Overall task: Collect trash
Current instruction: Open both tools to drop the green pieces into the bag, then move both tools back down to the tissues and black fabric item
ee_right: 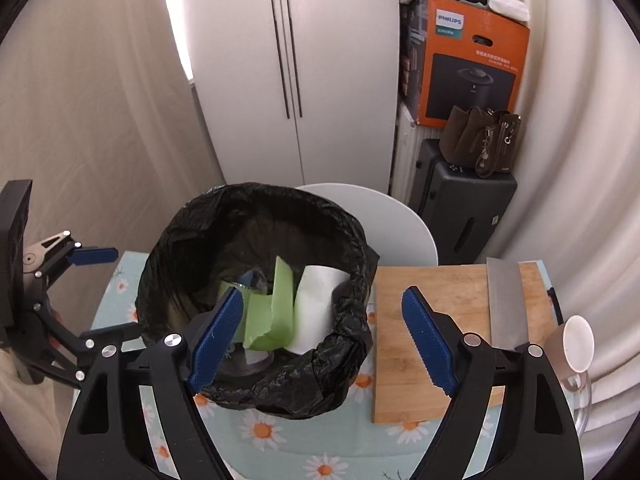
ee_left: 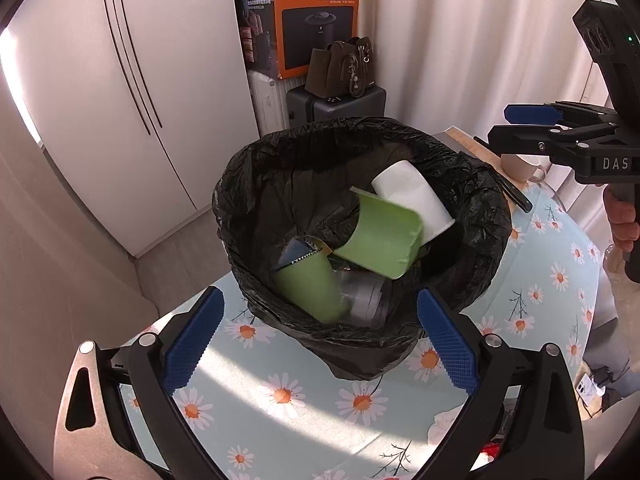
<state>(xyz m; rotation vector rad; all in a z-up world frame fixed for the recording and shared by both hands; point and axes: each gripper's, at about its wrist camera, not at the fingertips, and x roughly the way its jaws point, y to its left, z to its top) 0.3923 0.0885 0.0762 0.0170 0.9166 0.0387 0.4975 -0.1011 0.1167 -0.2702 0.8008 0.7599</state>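
Observation:
A bin lined with a black bag (ee_left: 360,128) (ee_right: 260,196) stands on the daisy-print tablecloth (ee_left: 280,392). Inside it lie a white paper cup (ee_left: 412,196) (ee_right: 316,300), a bent green carton (ee_left: 380,236) (ee_right: 282,292), a green cup (ee_left: 312,288), a clear plastic cup (ee_left: 364,296) and a foil wrapper (ee_left: 300,254). My left gripper (ee_left: 318,308) (ee_right: 116,292) is open at the bin's near rim, holding nothing. The right gripper (ee_right: 322,300) (ee_left: 504,126) is open too, over the bin's other side, with nothing pinched between its blue pads.
To the right of the bin, a wooden cutting board (ee_right: 440,320) carries a cleaver (ee_right: 506,304), with a mug (ee_right: 572,344) beside it. A white chair (ee_right: 400,220), a dark suitcase (ee_right: 464,208), an orange box (ee_right: 472,60) and a white cupboard (ee_right: 288,60) stand behind the table.

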